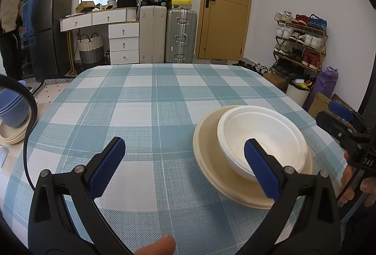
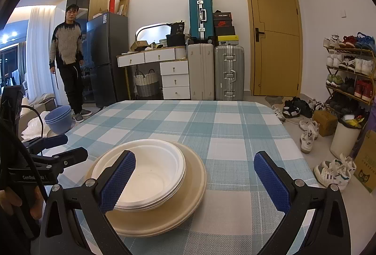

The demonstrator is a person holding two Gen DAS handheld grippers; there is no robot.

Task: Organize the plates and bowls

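A stack of white bowls (image 1: 260, 135) (image 2: 150, 170) sits on a stack of beige plates (image 1: 235, 182) (image 2: 188, 198) on the checked tablecloth (image 1: 145, 104) (image 2: 225, 128). My left gripper (image 1: 185, 161) is open and empty, left of the stack, its right finger in front of the bowls. My right gripper (image 2: 195, 177) is open and empty, just behind the stack, its left finger in front of the bowls. The right gripper shows in the left wrist view (image 1: 338, 116); the left gripper shows in the right wrist view (image 2: 61, 147).
Blue bowls (image 1: 13, 111) (image 2: 58, 118) on beige plates (image 1: 11, 135) stand off the table's left side. A person (image 2: 68, 55) stands by the fridge (image 2: 105, 55). Suitcases (image 2: 216, 71), drawers, a door and a shoe rack (image 2: 350, 67) lie beyond.
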